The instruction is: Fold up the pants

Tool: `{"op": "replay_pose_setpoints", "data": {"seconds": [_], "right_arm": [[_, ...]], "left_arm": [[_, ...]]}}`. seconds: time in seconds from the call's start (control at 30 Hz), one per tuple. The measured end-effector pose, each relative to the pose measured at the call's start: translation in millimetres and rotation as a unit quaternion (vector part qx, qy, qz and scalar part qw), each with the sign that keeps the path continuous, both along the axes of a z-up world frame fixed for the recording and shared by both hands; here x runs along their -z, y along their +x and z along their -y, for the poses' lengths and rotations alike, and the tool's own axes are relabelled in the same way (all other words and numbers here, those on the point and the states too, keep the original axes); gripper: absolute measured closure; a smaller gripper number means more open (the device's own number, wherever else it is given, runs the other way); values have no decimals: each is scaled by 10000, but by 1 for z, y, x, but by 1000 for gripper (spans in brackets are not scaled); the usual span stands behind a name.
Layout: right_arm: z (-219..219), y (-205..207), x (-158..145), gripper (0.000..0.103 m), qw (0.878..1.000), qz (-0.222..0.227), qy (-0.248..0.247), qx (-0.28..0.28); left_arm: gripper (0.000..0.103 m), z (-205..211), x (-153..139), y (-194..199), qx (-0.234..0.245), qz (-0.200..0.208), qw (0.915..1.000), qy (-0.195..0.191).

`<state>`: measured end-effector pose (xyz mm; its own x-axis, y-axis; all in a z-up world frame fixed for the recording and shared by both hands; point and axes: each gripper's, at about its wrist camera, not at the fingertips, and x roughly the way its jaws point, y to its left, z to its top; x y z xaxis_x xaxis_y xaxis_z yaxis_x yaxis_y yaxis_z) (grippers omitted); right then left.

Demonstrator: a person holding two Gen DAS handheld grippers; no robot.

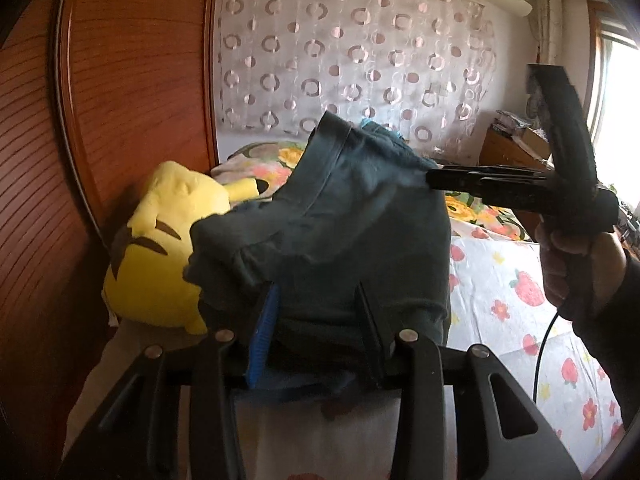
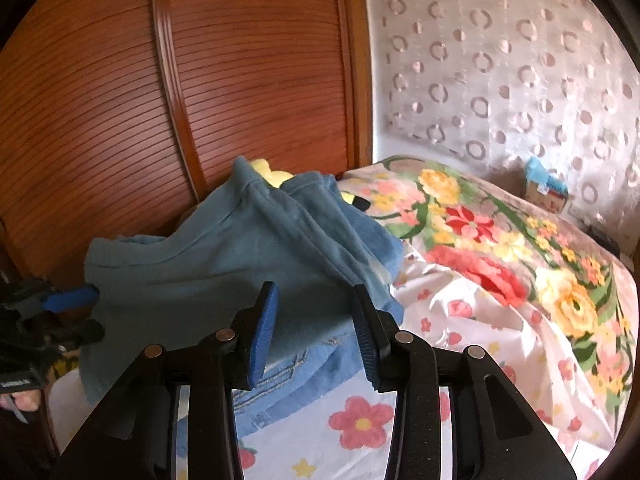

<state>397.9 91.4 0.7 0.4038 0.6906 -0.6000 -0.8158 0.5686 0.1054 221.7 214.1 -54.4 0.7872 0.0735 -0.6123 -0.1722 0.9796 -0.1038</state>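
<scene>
Hiding yellow plush (image 2: 269, 171): held pants (image 2: 224, 256)

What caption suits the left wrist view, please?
Both grippers hold the pants above the bed.

text: none legible | small white mark on left gripper (image 2: 48, 312) body: unreadable

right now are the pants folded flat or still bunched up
Bunched up: the pants hang in loose creases above the bed, not laid flat.
</scene>
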Motion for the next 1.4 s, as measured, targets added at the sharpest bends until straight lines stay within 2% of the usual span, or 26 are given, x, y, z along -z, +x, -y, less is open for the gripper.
{"op": "replay_pose_setpoints", "data": {"seconds": [0.2, 0.5, 1.0, 1.1, 1.4], "right_arm": [[17, -30, -13, 65, 9998, 72, 131, 100], [54, -87, -28, 65, 9988, 184, 344, 295], [160, -173, -37, 65, 9910, 386, 511, 1179], [183, -194, -38, 56, 9875, 476, 511, 1415], [236, -243, -43, 39, 9751, 682, 610, 2022]], "left_arm": [[64, 7, -4, -15, 98, -23, 9999, -48], [61, 31, -26, -44, 341, 204, 9992, 55], [50, 97, -54, -88, 965, 594, 9934, 163], [49, 112, -56, -94, 1066, 606, 9922, 205], [49, 149, -66, -119, 1229, 773, 9888, 344]]}}
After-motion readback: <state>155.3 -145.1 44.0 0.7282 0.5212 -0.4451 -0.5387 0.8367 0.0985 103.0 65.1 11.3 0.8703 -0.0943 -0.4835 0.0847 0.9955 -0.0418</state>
